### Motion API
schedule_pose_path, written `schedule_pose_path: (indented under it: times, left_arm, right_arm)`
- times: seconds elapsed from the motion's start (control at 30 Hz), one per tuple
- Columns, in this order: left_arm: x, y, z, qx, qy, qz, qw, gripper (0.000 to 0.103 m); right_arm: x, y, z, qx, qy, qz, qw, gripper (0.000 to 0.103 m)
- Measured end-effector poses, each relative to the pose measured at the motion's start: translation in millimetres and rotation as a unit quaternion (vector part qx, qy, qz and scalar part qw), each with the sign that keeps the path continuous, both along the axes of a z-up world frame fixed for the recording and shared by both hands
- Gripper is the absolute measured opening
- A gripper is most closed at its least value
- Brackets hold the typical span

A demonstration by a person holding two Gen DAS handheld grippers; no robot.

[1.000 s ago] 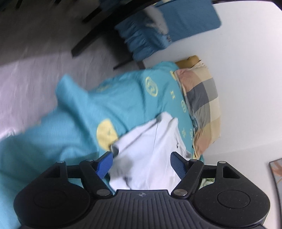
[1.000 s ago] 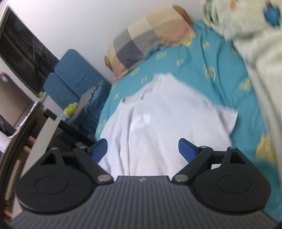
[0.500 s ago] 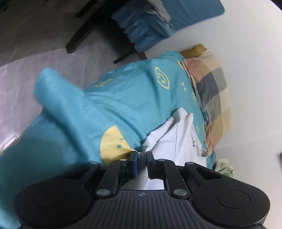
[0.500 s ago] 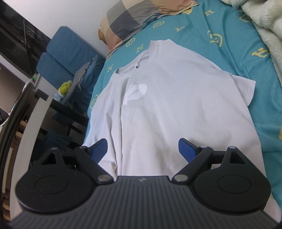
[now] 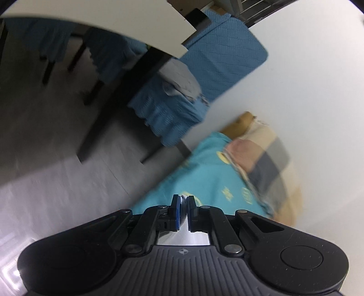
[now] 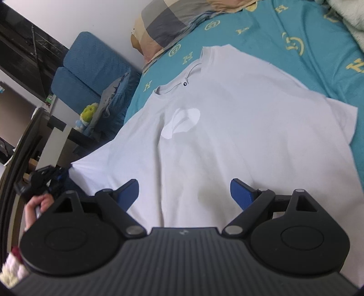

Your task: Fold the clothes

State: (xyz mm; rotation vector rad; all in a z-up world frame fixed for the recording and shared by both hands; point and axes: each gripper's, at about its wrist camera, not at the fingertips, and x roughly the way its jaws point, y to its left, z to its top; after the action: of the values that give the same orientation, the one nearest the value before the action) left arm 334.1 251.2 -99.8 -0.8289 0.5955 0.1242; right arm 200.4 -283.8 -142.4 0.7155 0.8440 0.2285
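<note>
A white T-shirt (image 6: 238, 127) lies spread front up on the teal bedsheet (image 6: 318, 45), collar toward the pillow. My right gripper (image 6: 184, 193) is open, hovering over the shirt's lower part. My left gripper (image 5: 183, 205) is shut on a bit of white shirt cloth (image 5: 183, 199). In the right wrist view the left gripper (image 6: 58, 177) shows at the far left, holding the shirt's left sleeve pulled out past the bed edge.
A checked pillow (image 6: 177, 20) lies at the bed's head by the white wall. A blue padded chair (image 6: 91, 68) with grey cloth and a toy stands beside the bed. A dark-legged table (image 5: 127, 91) stands on the grey floor. A cream blanket (image 6: 348, 13) lies at right.
My left gripper closed on the shirt's sleeve edge and pulled it out sideways off the bed. My right gripper moved lower over the shirt and stayed open.
</note>
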Motion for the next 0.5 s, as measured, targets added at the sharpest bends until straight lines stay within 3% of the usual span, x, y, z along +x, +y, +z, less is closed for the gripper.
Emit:
schedule_pose_path:
  times: [0.1, 0.3, 0.43, 0.5]
  left_arm:
    - [33.1, -2.9, -7.8, 0.047, 0.033, 0.005, 0.9984, 0.006]
    - [40.4, -16.9, -40.7, 0.039, 0.084, -0.016, 0.9956, 0.01]
    - [42.1, -26.3, -60.3, 0.033, 0.116, -0.03, 0.9922, 0.027]
    - [14.6, -31.4, -50.1, 0.033, 0.12, -0.05, 0.9909, 0.039]
  right_arm:
    - [5.8, 1.7, -0.7, -0.013, -0.009, 0.008, 1.0, 0.089]
    - [14.4, -0.1, -6.9, -0.042, -0.013, 0.011, 0.999, 0.089]
    - [15.6, -2.2, -5.3, -0.056, -0.022, 0.011, 0.998, 0.089]
    - [13.3, -3.6, -2.6, -0.06, -0.028, 0.009, 0.998, 0.089]
